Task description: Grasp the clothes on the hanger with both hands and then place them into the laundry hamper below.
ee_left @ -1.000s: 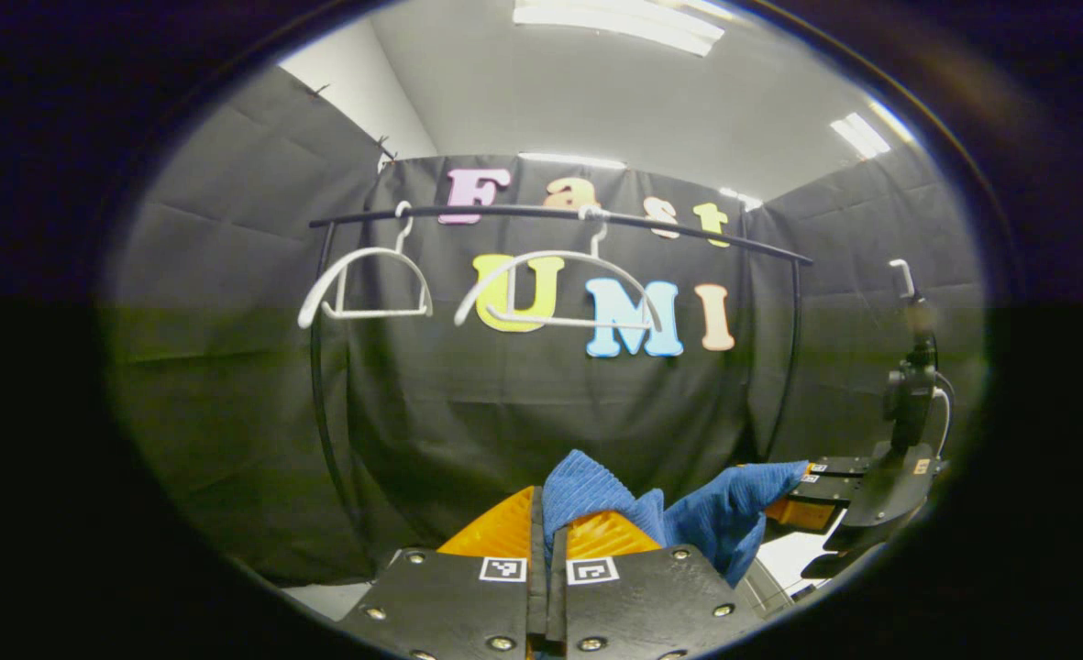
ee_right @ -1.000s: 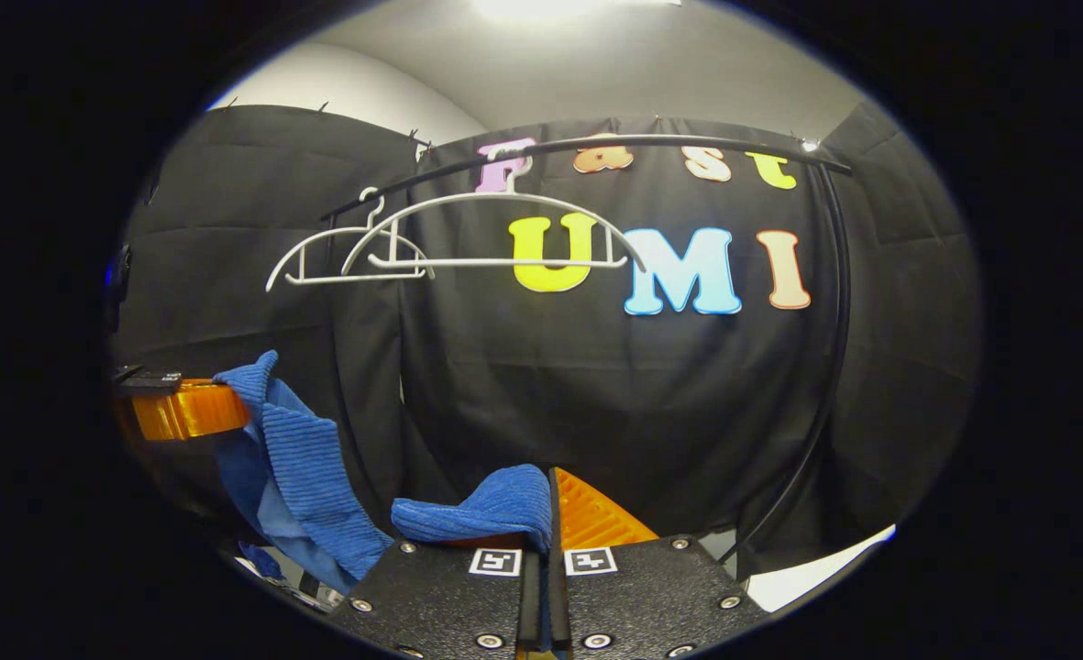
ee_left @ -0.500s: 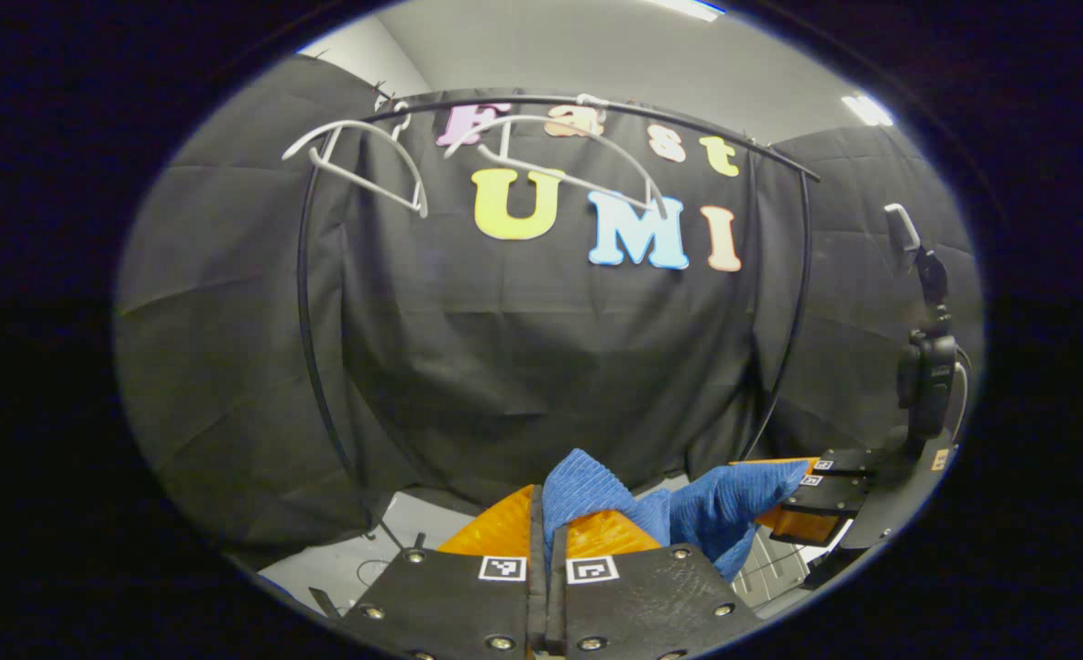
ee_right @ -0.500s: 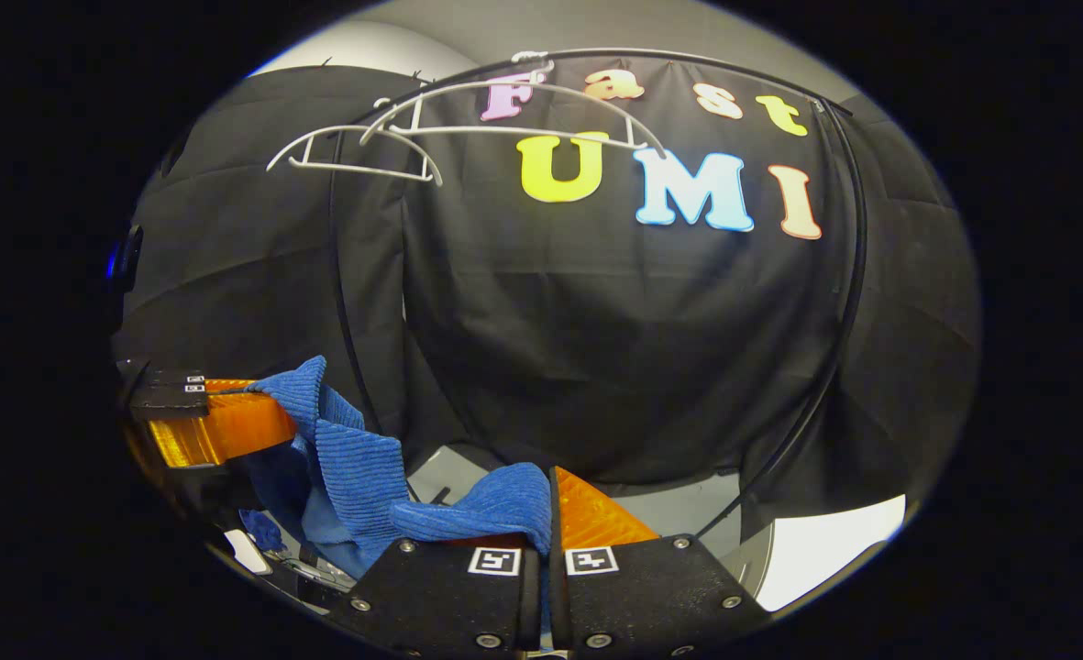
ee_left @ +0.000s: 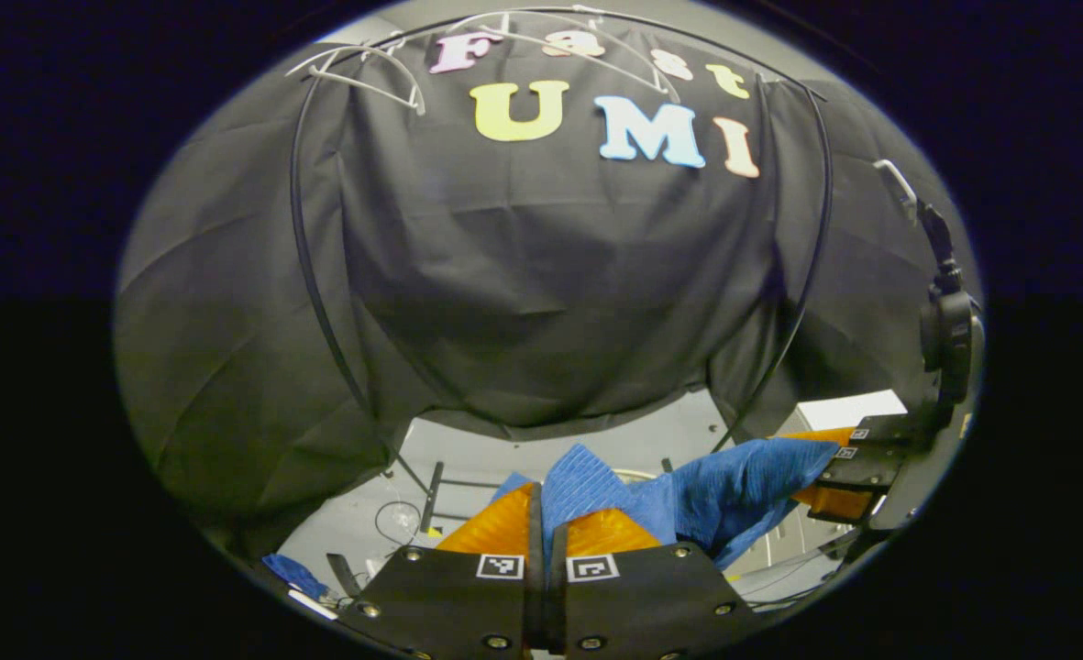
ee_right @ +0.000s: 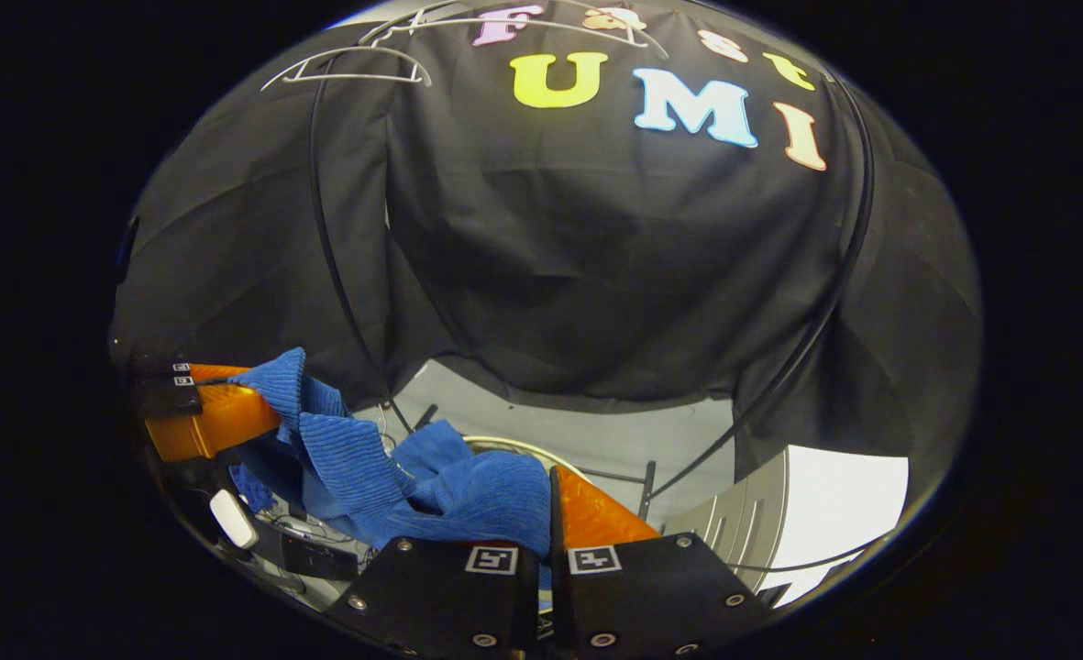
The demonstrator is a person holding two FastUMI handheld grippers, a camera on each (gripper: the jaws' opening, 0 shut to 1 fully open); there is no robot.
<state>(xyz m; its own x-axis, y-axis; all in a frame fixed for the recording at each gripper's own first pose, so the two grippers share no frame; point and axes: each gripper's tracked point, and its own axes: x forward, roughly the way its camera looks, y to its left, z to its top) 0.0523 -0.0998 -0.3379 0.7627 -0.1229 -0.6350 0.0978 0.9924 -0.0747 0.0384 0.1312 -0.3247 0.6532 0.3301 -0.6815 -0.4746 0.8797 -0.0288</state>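
Observation:
A blue ribbed garment (ee_left: 734, 481) hangs stretched between my two grippers, off the hangers. In the left gripper view my left gripper (ee_left: 541, 504) is shut on one bunched end of it. The right gripper (ee_left: 830, 467) pinches the other end at the far right. In the right gripper view my right gripper (ee_right: 548, 502) is shut on the garment (ee_right: 449, 486), which sags leftward to the left gripper (ee_right: 215, 412). A pale curved rim (ee_right: 513, 446), perhaps the hamper, peeks out below the cloth.
Two bare white hangers (ee_left: 367, 69) (ee_right: 348, 69) hang on the black rail high above. The rack's curved black poles (ee_left: 307, 275) (ee_right: 834, 284) stand on either side. Grey floor (ee_left: 559, 445) with cables lies below; a pale slatted panel (ee_right: 825, 513) is at the right.
Both grippers have come down and tipped downward with the garment still held. The rail and hangers have slid to the top of both views, and the floor has come into sight.

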